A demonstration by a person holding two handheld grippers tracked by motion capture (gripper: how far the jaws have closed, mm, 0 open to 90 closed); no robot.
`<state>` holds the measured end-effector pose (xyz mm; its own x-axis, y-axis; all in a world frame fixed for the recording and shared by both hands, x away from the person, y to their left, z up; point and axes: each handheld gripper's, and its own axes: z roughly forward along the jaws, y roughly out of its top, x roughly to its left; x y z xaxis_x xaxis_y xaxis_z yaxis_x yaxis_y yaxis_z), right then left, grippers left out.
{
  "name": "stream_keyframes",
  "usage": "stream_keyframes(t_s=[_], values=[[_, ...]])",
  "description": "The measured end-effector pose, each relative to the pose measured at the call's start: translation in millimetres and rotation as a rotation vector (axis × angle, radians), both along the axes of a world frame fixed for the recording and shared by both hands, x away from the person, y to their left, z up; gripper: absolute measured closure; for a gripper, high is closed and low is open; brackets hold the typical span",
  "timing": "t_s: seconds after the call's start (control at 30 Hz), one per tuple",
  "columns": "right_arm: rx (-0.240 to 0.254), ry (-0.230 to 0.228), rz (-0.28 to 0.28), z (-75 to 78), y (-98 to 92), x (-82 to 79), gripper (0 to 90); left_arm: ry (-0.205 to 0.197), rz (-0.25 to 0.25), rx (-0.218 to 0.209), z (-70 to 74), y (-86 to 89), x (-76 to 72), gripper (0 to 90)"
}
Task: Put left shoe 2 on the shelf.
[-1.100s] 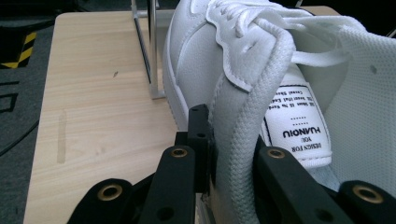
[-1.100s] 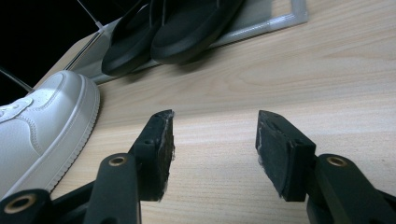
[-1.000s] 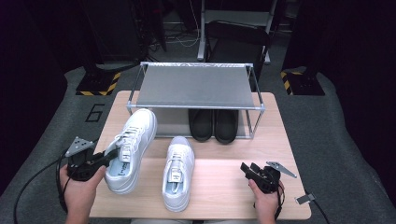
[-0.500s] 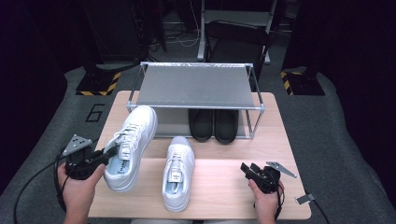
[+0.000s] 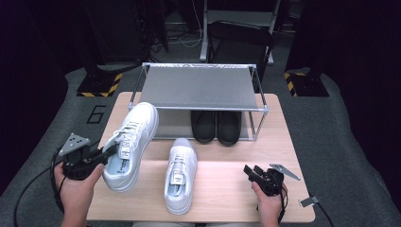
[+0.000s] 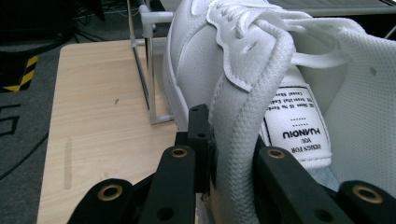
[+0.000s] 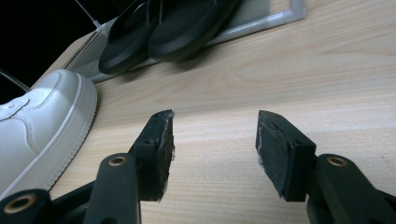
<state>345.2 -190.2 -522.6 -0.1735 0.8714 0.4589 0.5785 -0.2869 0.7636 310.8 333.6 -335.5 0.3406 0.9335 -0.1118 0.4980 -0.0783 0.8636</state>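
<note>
The left tongs (image 5: 105,153) are clamped on the padded collar of a white sneaker (image 5: 130,144); in the left gripper view the two black jaws pinch that collar from both sides, with the tongue label just past them. The shoe runs away from the tongs toward the metal shoe rack (image 5: 198,87), its toe close to the rack's near left post (image 6: 150,70), so there is little slack ahead of it on that side. To the left of the jaws the table (image 5: 227,189) lies bare out to its left edge, with grey floor beyond.

The right tongs (image 5: 249,171) rest low over the table near its front right corner, jaws standing apart with only bare wood between them. Ahead of these jaws is an open stretch of tabletop, then the rack's lower rail and a pair of black shoes (image 5: 216,126) tucked under the shelf. Off to the left of the right tongs stands the second white sneaker (image 5: 180,175), well apart from them, its toe rim showing in the right gripper view (image 7: 44,123). It sits between the two tongs, near the held shoe but not touching it.

Compared with a second ago, almost nothing has shifted: the held sneaker sits at the same angle beside the rack post, the left grip is unchanged, and the right tongs have not moved.
</note>
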Motion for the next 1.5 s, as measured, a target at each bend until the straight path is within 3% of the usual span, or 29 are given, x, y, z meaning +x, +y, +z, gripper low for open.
stream_keyframes(t_s=[0.6, 1.07, 1.5], values=[[-0.003, 0.001, 0.0, -0.8, -0.5, 0.3, 46.2, -0.016, -0.006, -0.019, 16.7, 0.2, 28.8, 81.5], [-0.002, 0.007, -0.002, -2.9, 0.0, 1.0, 46.2, -0.005, -0.004, -0.053, 23.5, -2.0, 71.4, 81.4], [-0.004, 0.009, -0.003, -3.2, -0.1, 0.7, 46.2, -0.006, 0.024, -0.038, 30.8, -8.4, 104.7, 81.4]])
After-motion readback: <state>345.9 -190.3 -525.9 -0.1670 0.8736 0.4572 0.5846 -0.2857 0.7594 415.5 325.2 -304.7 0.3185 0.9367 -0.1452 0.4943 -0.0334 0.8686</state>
